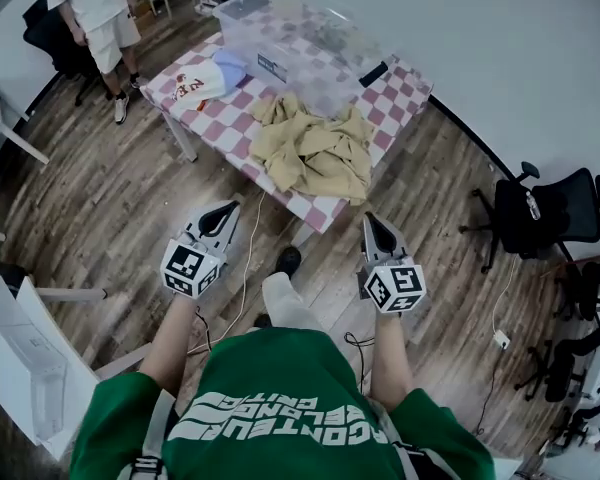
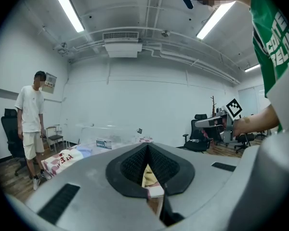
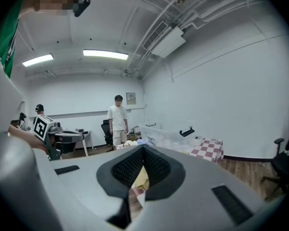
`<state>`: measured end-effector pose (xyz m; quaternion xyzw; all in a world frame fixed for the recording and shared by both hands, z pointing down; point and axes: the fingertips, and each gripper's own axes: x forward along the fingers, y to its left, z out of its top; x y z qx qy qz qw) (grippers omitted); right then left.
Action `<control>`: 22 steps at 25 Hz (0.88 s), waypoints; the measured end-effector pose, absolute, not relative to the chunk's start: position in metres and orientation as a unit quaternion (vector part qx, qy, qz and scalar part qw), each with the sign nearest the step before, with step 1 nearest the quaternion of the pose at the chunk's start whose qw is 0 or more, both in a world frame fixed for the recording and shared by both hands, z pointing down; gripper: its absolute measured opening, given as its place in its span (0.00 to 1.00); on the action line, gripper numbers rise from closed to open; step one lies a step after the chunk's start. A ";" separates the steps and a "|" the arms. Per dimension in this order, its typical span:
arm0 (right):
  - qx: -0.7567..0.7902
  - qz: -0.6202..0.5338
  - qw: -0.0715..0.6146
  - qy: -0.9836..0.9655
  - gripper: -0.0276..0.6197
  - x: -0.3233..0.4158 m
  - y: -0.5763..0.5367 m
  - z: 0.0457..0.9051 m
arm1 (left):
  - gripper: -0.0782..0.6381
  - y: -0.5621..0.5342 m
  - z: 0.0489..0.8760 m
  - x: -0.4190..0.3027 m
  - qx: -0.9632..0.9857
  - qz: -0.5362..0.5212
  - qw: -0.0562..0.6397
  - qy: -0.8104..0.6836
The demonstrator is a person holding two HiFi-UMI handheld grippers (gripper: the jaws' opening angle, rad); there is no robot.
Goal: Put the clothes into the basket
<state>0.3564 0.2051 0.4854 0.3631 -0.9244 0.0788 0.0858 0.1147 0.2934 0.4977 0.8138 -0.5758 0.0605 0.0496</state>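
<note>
Desk (image 1: 405, 93) carries a clear basket (image 1: 290, 43) and, just beside it, tan clothes (image 1: 315, 153) in a heap. Left gripper (image 1: 228, 208) and right gripper (image 1: 371, 220) hover above the floor, both closed, empty.

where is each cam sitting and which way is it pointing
Head view: on the person's head, looking steeply down at the checked table and tan clothes; shows green shirt, forearms, left tongs, right tongs.
Left gripper view: rides the left tongs, facing the table; shut jaws fill the foreground, right forearm shows.
Right gripper view: rides the right tongs, same heading; shut jaws, left hand.
Shared: both gripper views catch the bystander and clear basket.
</note>
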 end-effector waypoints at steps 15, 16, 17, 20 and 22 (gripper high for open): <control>0.347 0.151 0.027 -0.925 0.05 0.305 0.042 0.484 | 0.11 0.135 0.488 0.047 0.813 0.108 0.044 -0.570; 0.347 0.153 0.026 -0.925 0.05 0.305 0.035 0.484 | 0.11 0.127 0.488 0.046 0.814 0.110 0.043 -0.569; 0.347 0.154 0.025 -0.925 0.05 0.305 0.028 0.485 | 0.11 0.119 0.488 0.046 0.815 0.110 0.043 -0.568; 0.346 0.158 0.027 -0.924 0.05 0.306 0.011 0.490 | 0.11 0.100 0.492 0.049 0.816 0.106 0.044 -0.567; 0.343 0.164 0.026 -0.924 0.05 0.307 0.002 0.493 | 0.11 0.090 0.495 0.052 0.816 0.103 0.047 -0.567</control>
